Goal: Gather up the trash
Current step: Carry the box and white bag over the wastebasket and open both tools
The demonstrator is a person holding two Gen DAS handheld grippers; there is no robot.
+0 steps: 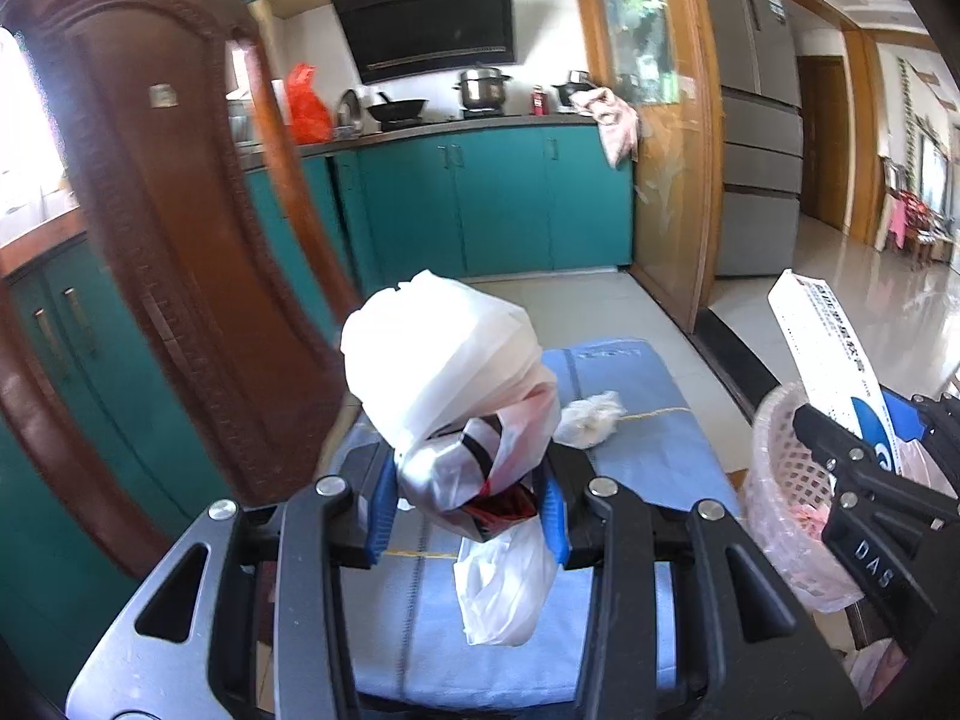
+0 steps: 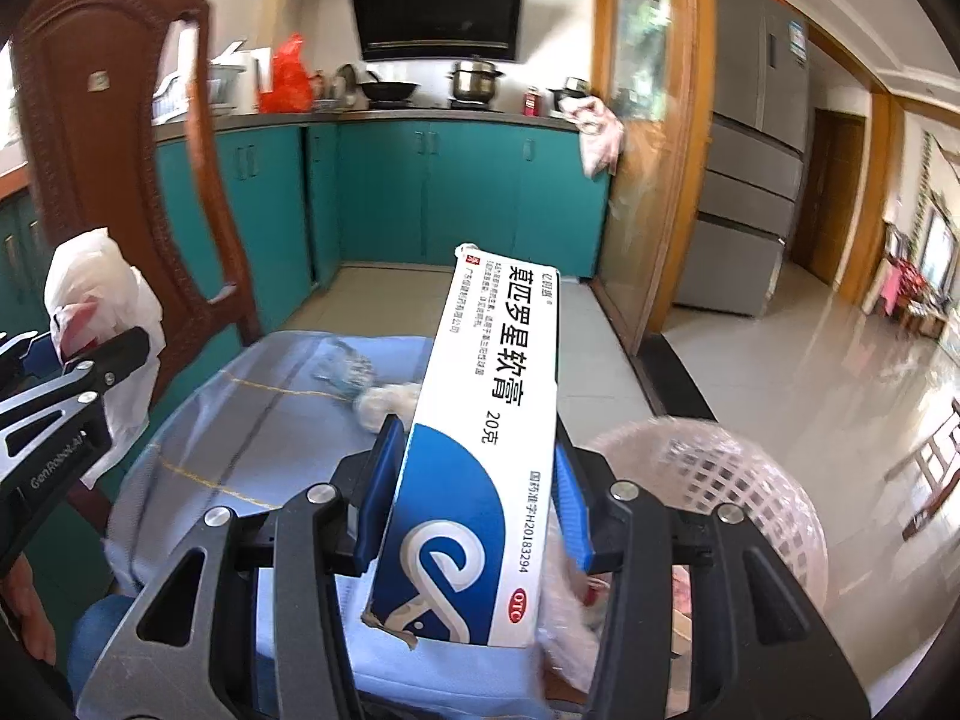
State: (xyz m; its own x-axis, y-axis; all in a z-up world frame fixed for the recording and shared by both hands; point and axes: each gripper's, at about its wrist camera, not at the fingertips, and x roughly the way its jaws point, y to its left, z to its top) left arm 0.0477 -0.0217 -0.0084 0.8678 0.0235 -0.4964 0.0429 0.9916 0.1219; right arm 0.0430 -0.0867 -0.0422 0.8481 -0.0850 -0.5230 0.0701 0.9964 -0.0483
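At frame centre, the left gripper (image 1: 468, 507) fingers clamp a crumpled plastic bag (image 1: 450, 360); the right gripper (image 2: 474, 504) fingers pinch an ointment box (image 2: 480, 438) beside the pink basket (image 2: 720, 480).

Hand-held grippers: two, the left hand-held gripper (image 1: 468, 516) and the right hand-held gripper (image 2: 474, 510)
Plastic bag bundles: one (image 1: 456, 360)
Ointment boxes: one (image 2: 480, 450)
Mesh baskets: one (image 2: 720, 480)
Crumpled tissues: one (image 1: 591, 417)
Chairs: one (image 1: 150, 180)
Blue-covered surfaces: one (image 1: 648, 456)

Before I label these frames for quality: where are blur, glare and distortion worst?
Left wrist view: wooden chair back smeared, window blown out at the left edge, plastic bag sharp. Right wrist view: medicine box crisp, floor glaring, basket blurred; both bend at edges.
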